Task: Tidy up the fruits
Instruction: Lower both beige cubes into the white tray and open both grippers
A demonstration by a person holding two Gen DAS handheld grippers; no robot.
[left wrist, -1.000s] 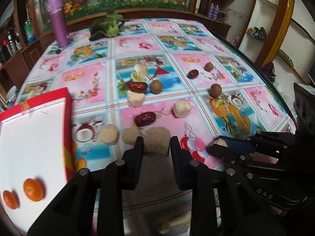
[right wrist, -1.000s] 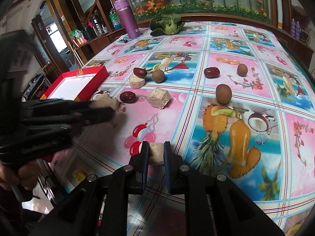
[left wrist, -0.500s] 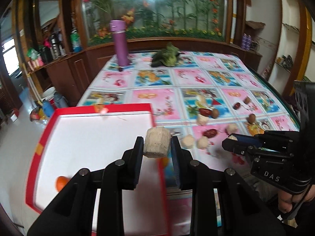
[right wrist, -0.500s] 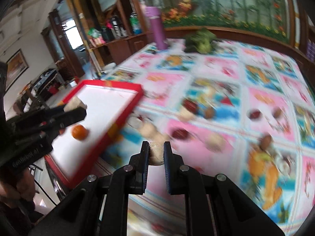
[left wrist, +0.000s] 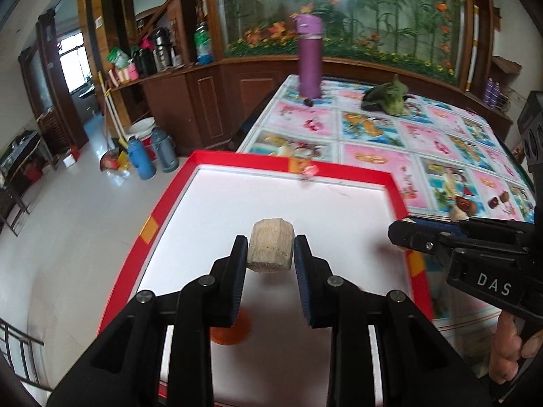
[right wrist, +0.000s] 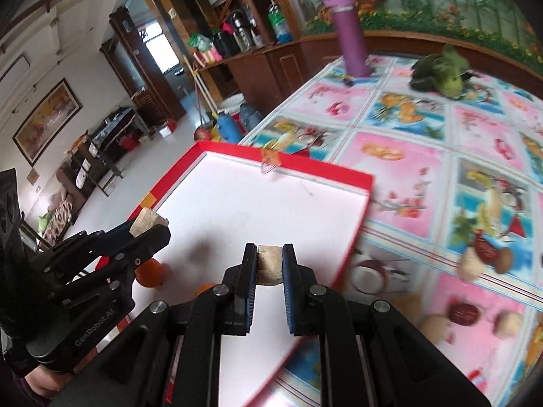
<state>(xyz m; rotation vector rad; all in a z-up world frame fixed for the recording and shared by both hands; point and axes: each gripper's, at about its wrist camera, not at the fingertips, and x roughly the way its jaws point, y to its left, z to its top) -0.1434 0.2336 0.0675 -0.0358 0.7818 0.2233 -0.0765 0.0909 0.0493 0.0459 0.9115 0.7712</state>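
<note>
Hovering over the red-rimmed tray (left wrist: 395,186), both tools carry cargo, likely for a drop onto the white floor: left tool (left wrist: 270,254), lower centre of its view, is clamped on a pale fibrous chunk (left wrist: 270,250); right tool (right wrist: 269,266) pinches a thinner pale piece (right wrist: 269,264) btwn its pads. Tray holds 2 small oranges (right wrist: 149,272), lower left. Rest of the fruit w/ 2 red dates (right wrist: 463,312) visible stays on the counter (right wrist: 400,118), right side; other pieces too blurred to count.

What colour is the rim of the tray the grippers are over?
Red, with a white floor; the tray shows best in the left wrist view.
</note>
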